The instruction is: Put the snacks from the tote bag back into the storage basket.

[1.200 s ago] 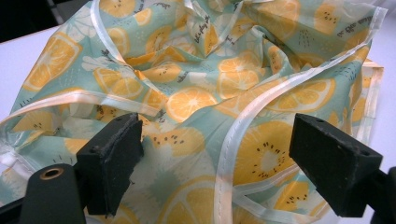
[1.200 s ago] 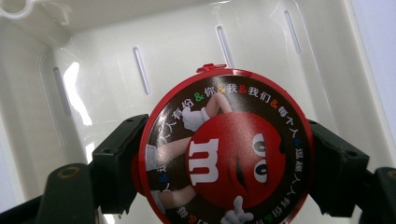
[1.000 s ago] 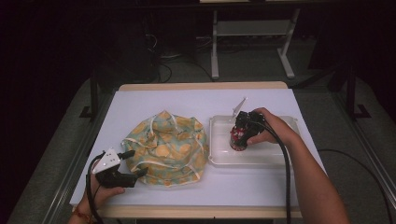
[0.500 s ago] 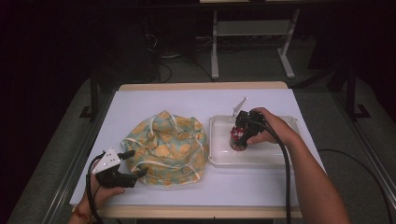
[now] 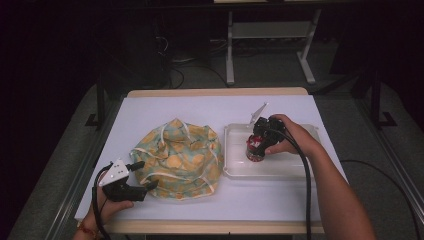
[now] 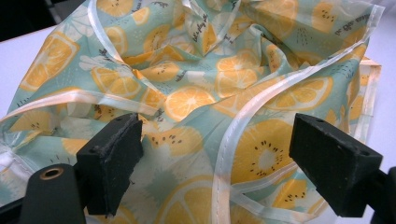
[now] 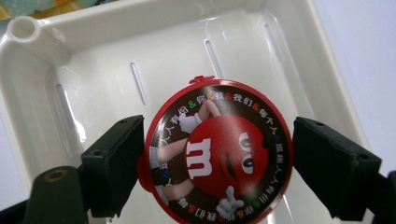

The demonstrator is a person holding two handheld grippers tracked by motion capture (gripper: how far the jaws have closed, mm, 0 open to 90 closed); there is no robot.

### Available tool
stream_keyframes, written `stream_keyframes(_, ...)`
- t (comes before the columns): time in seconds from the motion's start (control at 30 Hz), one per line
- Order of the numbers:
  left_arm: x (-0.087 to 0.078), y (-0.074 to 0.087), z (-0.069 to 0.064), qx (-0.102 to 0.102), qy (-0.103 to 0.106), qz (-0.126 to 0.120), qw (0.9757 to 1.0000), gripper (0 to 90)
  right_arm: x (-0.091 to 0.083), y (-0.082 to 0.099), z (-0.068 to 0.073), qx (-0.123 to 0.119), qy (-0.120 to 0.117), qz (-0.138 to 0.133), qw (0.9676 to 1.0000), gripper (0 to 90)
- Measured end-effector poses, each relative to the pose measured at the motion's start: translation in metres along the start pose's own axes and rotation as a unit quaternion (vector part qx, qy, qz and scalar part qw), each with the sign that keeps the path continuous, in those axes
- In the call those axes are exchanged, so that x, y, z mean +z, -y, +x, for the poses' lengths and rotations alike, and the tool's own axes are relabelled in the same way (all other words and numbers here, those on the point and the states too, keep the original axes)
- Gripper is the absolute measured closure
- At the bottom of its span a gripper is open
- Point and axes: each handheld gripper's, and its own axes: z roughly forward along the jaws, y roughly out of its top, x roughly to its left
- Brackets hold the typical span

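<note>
A crumpled cloth bag printed with orange slices lies at the middle of the white table. My left gripper sits at the bag's near left edge, open. In the left gripper view the bag spreads between and beyond the two jaws of that gripper. A round tub with a red M&M lid stands in a white tray. My right gripper comes down over the tub. In the right gripper view the tub lid lies between the wide-apart jaws of that gripper, one on either side of it.
The tray's slotted floor and rim surround the tub. A black cable trails from the right gripper along the forearm. A metal table frame stands on the floor beyond the far edge.
</note>
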Motion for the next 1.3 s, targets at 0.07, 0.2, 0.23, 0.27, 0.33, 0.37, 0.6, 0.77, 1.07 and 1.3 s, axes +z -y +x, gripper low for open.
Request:
stream_keyframes(0.07, 0.000, 0.000, 0.000, 0.000, 0.000, 0.000, 1.0000, 16.8, -0.003, 0.000, 0.001, 0.000, 0.005, -0.005, 1.0000, 17.1)
stream_keyframes(0.2, 0.000, 0.000, 0.000, 0.000, 0.000, 0.000, 1.0000, 16.8, -0.008, -0.001, 0.003, 0.004, 0.016, -0.013, 0.9998, 16.0)
stream_keyframes(0.23, 0.000, 0.000, 0.000, 0.000, 0.000, 0.000, 1.0000, 16.8, -0.009, -0.001, 0.003, 0.003, 0.014, -0.015, 0.9998, 16.0)
stream_keyframes(0.27, 0.000, 0.000, 0.000, 0.000, 0.000, 0.000, 1.0000, 16.8, -0.010, -0.001, 0.004, 0.002, 0.014, -0.017, 0.9997, 16.0)
stream_keyframes(0.33, 0.000, 0.000, 0.000, -0.002, 0.001, 0.001, 1.0000, 16.8, -0.011, -0.002, 0.005, 0.002, 0.021, -0.019, 0.9996, 16.0)
stream_keyframes(0.37, 0.000, 0.000, 0.000, -0.001, 0.001, 0.001, 1.0000, 16.8, -0.012, -0.002, 0.005, 0.003, 0.022, -0.021, 0.9995, 16.0)
stream_keyframes(0.6, 0.000, 0.000, 0.000, -0.001, 0.001, 0.000, 1.0000, 16.8, -0.018, -0.001, 0.010, 0.006, 0.038, -0.037, 0.9986, 16.6)
stream_keyframes(0.77, 0.000, 0.000, 0.000, -0.001, 0.001, 0.000, 1.0000, 16.8, -0.022, -0.001, 0.014, 0.008, 0.044, -0.047, 0.9979, 16.8)
stream_keyframes(1.07, 0.000, 0.000, 0.000, 0.000, 0.001, 0.001, 1.0000, 16.8, -0.026, 0.004, 0.020, 0.018, 0.056, -0.064, 0.9962, 16.8)
stream_keyframes(1.3, 0.000, 0.000, 0.000, 0.000, 0.001, 0.001, 1.0000, 16.8, -0.028, 0.013, 0.021, 0.032, 0.064, -0.077, 0.9945, 16.8)
